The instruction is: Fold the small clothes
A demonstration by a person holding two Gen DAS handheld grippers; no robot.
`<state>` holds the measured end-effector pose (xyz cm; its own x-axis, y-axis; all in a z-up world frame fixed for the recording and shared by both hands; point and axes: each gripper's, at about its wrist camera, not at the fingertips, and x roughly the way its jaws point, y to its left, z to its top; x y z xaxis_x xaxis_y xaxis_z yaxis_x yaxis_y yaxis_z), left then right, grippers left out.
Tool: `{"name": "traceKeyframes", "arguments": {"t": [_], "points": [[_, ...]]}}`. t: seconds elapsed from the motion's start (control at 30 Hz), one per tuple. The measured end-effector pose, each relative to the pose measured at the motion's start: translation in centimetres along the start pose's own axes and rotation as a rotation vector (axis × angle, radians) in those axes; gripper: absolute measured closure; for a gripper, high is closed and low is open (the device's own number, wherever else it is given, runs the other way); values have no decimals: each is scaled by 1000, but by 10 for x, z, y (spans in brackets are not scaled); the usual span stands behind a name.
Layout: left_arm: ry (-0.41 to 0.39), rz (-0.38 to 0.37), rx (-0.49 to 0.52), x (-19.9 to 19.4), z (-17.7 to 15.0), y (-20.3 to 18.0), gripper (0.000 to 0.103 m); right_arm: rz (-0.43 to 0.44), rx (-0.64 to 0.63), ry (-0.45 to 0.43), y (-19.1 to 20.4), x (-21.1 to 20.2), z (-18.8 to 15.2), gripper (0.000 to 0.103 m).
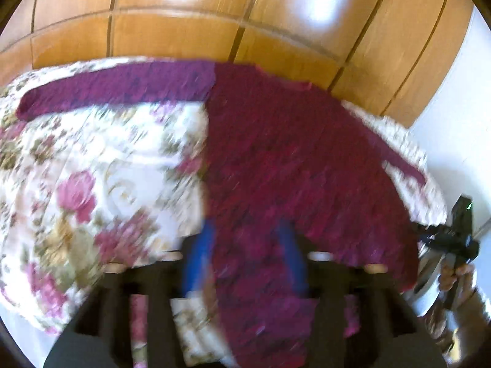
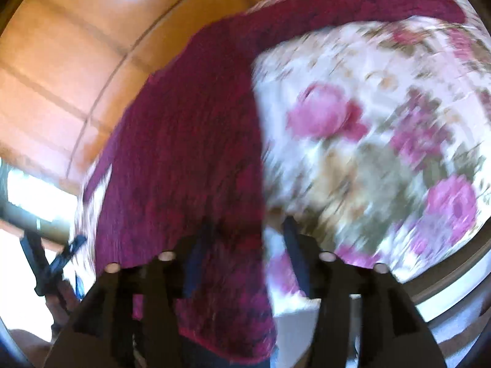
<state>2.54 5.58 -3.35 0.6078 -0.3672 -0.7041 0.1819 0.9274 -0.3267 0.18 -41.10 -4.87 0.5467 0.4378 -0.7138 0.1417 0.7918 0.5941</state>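
Note:
A maroon knitted sweater lies flat on a floral bedspread. One sleeve stretches out to the left and the other sleeve trails off to the right. My left gripper hovers over the near hem, its blue fingers apart with cloth showing between them, not pinched. In the right wrist view the sweater fills the left half. My right gripper stands open at the sweater's edge, beside the bedspread. Both views are blurred.
Glossy wooden panels rise behind the bed, seen also in the right wrist view as wooden panels. A hand holds the right tool's black body at the bed's right edge. A white wall stands at the right.

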Motion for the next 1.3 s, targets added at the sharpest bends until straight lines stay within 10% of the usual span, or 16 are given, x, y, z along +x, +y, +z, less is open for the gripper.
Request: {"name": "traceKeyframes", "arguments": {"t": [0.53, 0.83, 1.03, 1.3], "points": [[88, 80, 142, 106, 29, -60, 38, -91, 417, -342, -110, -7, 116, 42], [63, 101, 204, 127, 19, -65, 15, -198, 539, -418, -153, 8, 182, 58], [71, 84, 203, 132, 21, -64, 10, -338, 449, -360, -147, 26, 227, 84], [104, 80, 209, 133, 24, -68, 4, -419, 60, -399, -41, 37, 240, 90]]}}
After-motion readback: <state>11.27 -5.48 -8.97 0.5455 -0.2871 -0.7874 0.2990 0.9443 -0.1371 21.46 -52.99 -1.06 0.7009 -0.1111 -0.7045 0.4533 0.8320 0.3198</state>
